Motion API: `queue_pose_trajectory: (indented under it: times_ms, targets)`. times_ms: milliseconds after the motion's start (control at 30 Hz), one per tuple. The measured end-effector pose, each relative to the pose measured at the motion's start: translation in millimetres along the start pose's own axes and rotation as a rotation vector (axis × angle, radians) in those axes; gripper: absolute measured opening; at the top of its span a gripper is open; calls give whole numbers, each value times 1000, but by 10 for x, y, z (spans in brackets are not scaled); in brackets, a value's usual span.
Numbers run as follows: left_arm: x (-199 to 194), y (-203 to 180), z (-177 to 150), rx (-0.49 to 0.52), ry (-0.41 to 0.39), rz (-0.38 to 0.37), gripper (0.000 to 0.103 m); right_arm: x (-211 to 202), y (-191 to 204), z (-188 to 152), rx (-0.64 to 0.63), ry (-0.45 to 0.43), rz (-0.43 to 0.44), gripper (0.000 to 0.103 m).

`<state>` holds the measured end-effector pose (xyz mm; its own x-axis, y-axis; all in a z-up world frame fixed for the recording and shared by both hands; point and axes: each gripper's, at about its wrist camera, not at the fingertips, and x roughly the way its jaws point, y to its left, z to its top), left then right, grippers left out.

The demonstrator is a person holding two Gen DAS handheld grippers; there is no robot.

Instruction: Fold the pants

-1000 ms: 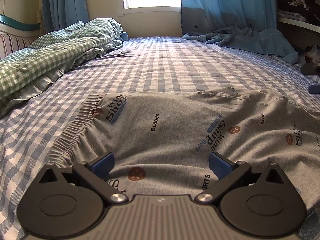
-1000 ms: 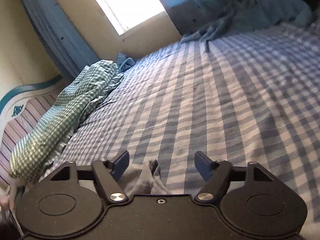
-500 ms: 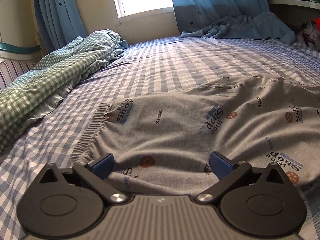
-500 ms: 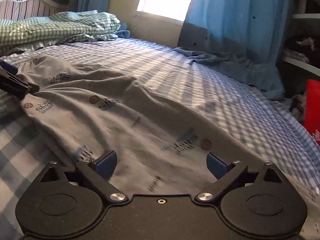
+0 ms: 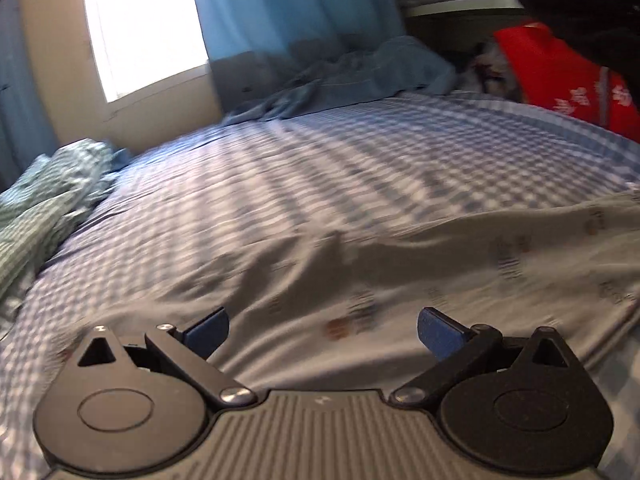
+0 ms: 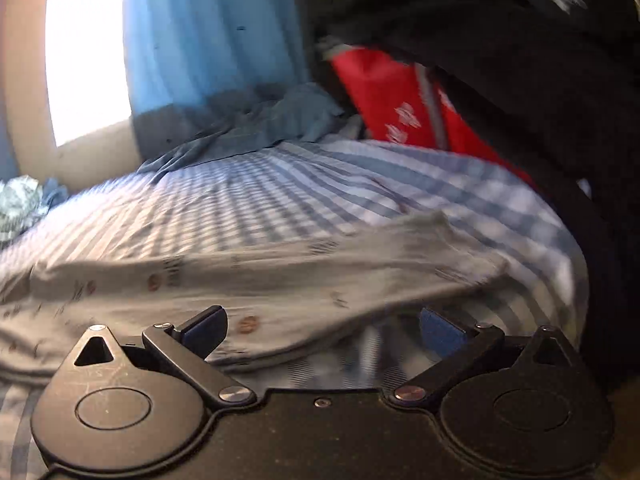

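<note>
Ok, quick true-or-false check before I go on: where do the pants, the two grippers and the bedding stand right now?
1. The grey printed pants lie spread on the blue checked sheet. True.
2. The left gripper is clamped on the pants. False: its jaws stand wide apart with nothing pinched; the cloth simply lies below them.
3. The right gripper is open. True: its jaws have just been opening, and no cloth is pressed between the pads.
4. The sheet is plain white. False: it is blue and white check.
5. A crumpled green checked blanket lies at the left in the left wrist view. True.
6. The red item lies on top of the pants. False: it sits beyond the bed's far edge.
</note>
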<state>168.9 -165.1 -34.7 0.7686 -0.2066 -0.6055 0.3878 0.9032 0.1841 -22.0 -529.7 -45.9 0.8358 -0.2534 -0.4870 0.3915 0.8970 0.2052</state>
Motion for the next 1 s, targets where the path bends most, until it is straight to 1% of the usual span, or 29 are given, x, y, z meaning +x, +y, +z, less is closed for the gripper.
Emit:
queue_pose_trajectory:
  times_ms: [100,200,267,300,367,400,433,467,533,567,633,667,767,833,867,933,1000]
  targets:
    - [309,-715,331,42,-34,-168,102,22,-351,11,120,4,36,102]
    - [632,-1337,606,42,-14,-302,102,66,-620,102,205,17,86,103]
    - [833,-1681,736,64,6,-344,102,79,-759,177,252,16,137,103]
    - [945,-1889,766,85,21,-352,102,97,-818,214,278,18,158,103]
    - [1120,-2223,766,146,43,-335,102,144,-920,277,336,25,197,103]
    - [1205,-2348,754,170,49,-305,103,162,-958,297,355,25,209,103]
    - [1265,-2433,759,165,38,-289,103,180,-978,315,366,26,211,102]
    - [1301,-2483,779,139,24,-284,103,193,-985,332,373,23,204,101]
    - [1385,-2564,865,106,53,-280,103,226,-978,358,377,13,183,99]
    - [1412,-2591,913,89,63,-285,103,250,-968,367,375,9,165,97]
    - [1446,-2647,1009,83,89,-291,103,272,-943,368,377,-6,124,89]
    - [1437,-2666,1044,84,95,-300,102,270,-936,356,386,-16,114,88]
    - [1304,-2706,1151,91,66,-338,102,231,-978,283,453,-42,119,80]
    - [1220,-2760,1240,89,49,-403,102,208,-1027,235,504,-51,142,76]
    - [1193,-2803,1287,90,51,-450,102,201,-1047,219,525,-55,148,75]
    - [1166,-2926,1361,109,68,-538,102,214,-1067,210,540,-60,154,74]
    - [1194,-3103,1410,151,95,-587,102,253,-1071,226,539,-63,147,71]
